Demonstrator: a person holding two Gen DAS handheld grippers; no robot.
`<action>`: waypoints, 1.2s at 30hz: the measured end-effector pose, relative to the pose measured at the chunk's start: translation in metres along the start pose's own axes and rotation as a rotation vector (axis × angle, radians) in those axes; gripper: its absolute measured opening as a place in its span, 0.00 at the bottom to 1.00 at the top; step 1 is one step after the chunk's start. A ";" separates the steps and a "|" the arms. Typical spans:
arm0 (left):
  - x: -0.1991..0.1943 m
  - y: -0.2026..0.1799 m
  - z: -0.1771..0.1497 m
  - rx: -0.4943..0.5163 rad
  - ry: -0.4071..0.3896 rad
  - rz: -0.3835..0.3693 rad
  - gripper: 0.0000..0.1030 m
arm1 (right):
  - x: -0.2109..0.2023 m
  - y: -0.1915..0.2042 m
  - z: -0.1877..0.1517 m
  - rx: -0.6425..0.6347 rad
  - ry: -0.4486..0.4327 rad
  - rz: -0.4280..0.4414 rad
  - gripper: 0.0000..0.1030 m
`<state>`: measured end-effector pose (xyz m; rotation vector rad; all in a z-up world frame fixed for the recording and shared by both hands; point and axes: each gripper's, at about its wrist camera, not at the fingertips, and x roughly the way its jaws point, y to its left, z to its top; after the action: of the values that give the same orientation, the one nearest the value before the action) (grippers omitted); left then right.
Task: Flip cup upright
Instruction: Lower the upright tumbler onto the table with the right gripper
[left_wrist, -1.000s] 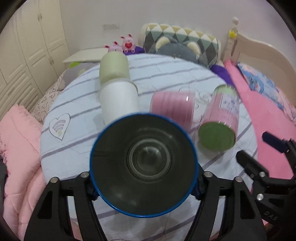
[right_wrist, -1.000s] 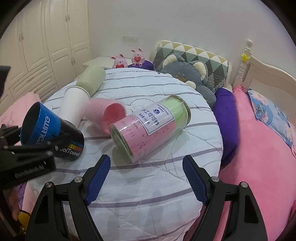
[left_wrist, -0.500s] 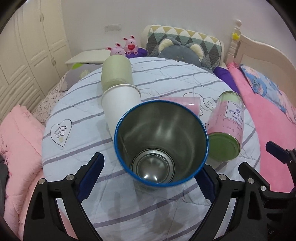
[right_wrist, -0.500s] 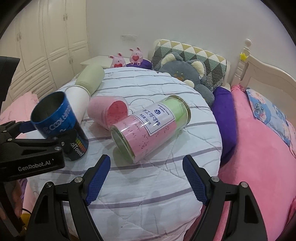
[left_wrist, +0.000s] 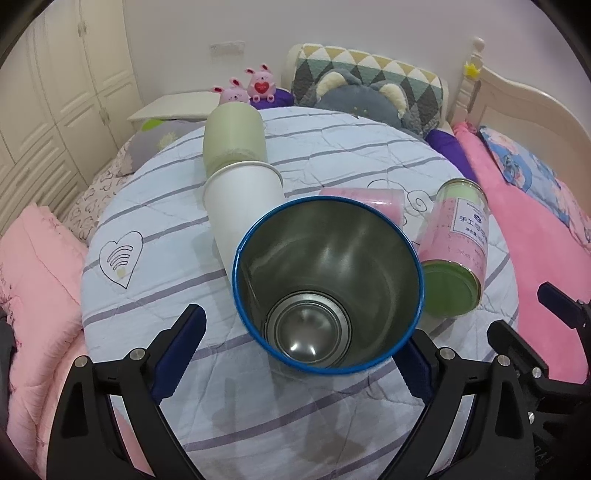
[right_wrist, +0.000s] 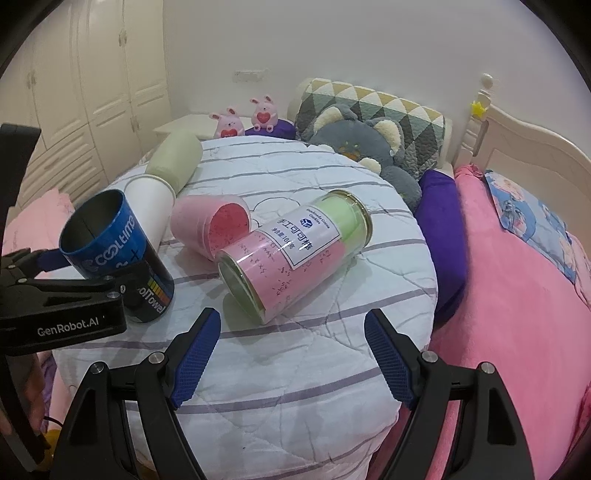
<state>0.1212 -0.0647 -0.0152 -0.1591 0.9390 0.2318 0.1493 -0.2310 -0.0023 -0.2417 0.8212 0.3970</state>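
Standing upright: blue cup (left_wrist: 328, 284) | between left hand-held gripper (left_wrist: 299, 354) fingers, released | right hand-held gripper (right_wrist: 291, 354) spread, empty

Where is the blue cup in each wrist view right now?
Left wrist: blue cup at centre, mouth toward the camera, between open jaws.
Right wrist: blue cup at the left edge, standing upright.
Shared landmark: the labelled pink jar lying to its right.

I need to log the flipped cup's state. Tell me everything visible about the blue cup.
The blue cup is a metal can with a blue band reading "cooltime" over a black lower body; its inside is bare shiny steel and empty. It stands upright, mouth up, on the striped quilt, beside the white paper cup. The left gripper brackets it, open.
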 end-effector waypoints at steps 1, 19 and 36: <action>-0.001 0.000 -0.001 0.004 -0.002 -0.002 0.93 | -0.002 0.000 0.000 0.007 -0.003 -0.003 0.79; -0.067 0.042 -0.023 0.155 -0.109 -0.049 0.96 | -0.059 0.029 -0.028 0.180 -0.070 -0.120 0.79; -0.075 0.090 -0.035 0.221 -0.191 -0.172 0.98 | -0.075 0.094 -0.047 0.310 -0.161 -0.198 0.79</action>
<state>0.0272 0.0047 0.0221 -0.0127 0.7504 -0.0165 0.0318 -0.1822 0.0174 -0.0007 0.6822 0.0983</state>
